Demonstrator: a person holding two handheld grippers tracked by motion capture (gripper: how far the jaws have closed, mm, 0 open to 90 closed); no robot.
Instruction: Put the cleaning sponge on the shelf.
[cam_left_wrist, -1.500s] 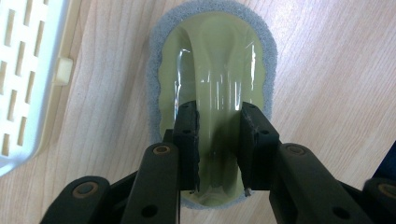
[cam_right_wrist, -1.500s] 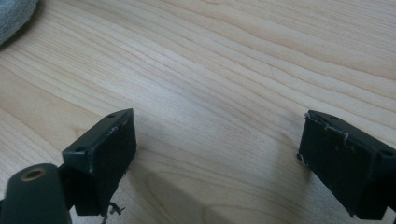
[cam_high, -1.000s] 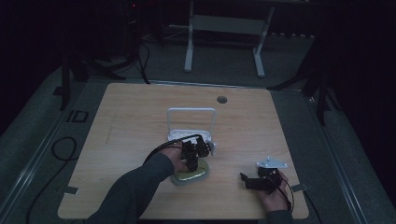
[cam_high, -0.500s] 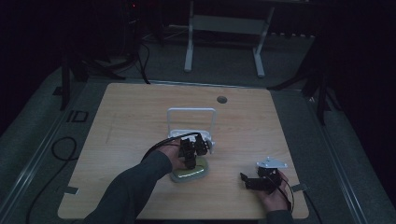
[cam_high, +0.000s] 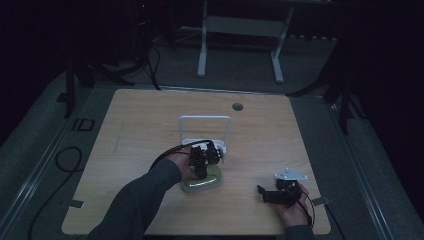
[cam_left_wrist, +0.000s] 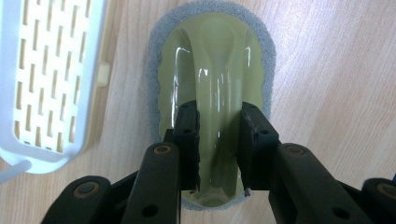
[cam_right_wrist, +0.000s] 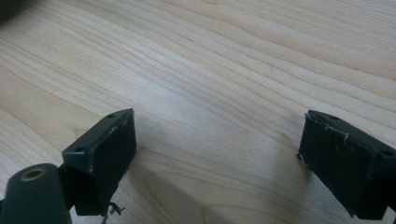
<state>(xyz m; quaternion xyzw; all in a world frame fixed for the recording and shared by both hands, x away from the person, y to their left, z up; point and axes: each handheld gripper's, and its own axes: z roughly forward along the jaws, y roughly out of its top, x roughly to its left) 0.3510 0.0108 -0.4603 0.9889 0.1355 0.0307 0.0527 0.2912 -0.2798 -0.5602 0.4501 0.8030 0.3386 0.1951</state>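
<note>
A pale green scrubber (cam_high: 202, 182) with a grey sponge rim and an arched handle lies flat on the wooden table (cam_high: 145, 130), just in front of a white slotted rack (cam_high: 205, 119). My left gripper (cam_high: 200, 170) points down onto it. In the left gripper view the scrubber (cam_left_wrist: 215, 60) runs away from me and the left gripper (cam_left_wrist: 218, 140) is shut on its arched handle, one jaw on each side. The white slotted rack (cam_left_wrist: 42, 74) lies to the scrubber's left. My right gripper (cam_high: 262, 193) rests low near the front right of the table, open, and the right gripper (cam_right_wrist: 217, 154) has bare wood between its jaws.
A round cable hole (cam_high: 237, 106) sits near the table's far edge. The rack's tall white loop stands just behind the left gripper. A black cable (cam_high: 65, 160) lies on the floor to the left, and a metal stand (cam_high: 240, 30) is beyond the table.
</note>
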